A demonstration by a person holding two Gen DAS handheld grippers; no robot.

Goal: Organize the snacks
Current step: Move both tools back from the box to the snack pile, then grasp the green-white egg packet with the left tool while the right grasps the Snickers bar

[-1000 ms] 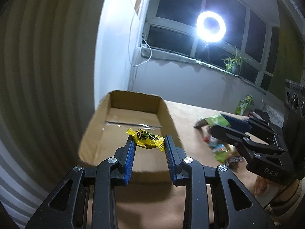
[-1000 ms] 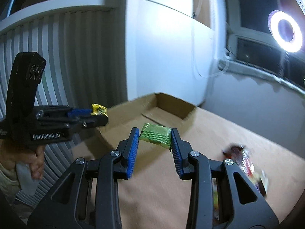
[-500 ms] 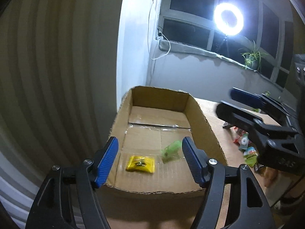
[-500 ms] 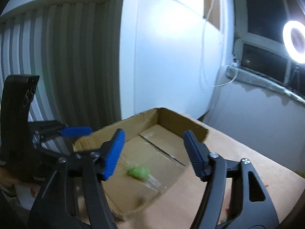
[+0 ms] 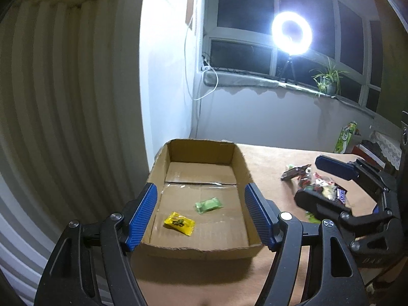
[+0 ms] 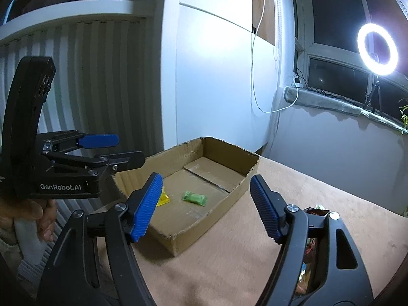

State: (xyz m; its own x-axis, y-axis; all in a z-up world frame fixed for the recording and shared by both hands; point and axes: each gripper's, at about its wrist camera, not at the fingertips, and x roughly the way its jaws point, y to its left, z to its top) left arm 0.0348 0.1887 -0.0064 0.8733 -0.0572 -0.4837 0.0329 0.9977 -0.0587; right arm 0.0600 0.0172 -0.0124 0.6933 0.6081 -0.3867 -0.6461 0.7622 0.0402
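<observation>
An open cardboard box (image 5: 242, 170) (image 6: 229, 196) sits on the tan table at its left end. Inside lie a yellow candy (image 5: 179, 223) (image 6: 163, 200) and a green snack packet (image 5: 209, 205) (image 6: 194, 198). My left gripper (image 5: 201, 216) is open and empty above the box's near edge; it also shows in the right wrist view (image 6: 109, 150). My right gripper (image 6: 205, 206) is open and empty above the box's right side; it also shows in the left wrist view (image 5: 323, 181). A pile of wrapped snacks (image 5: 313, 183) lies on the table right of the box.
A white wall and a ribbed panel stand left of the box. A ring light (image 5: 292, 33) and a potted plant (image 5: 327, 81) are on the window sill behind. A green carton (image 5: 345, 137) stands at the table's far right.
Both grippers have opened and dropped their snacks. The yellow candy and the green packet now lie in the box. Both grippers have pulled back a little.
</observation>
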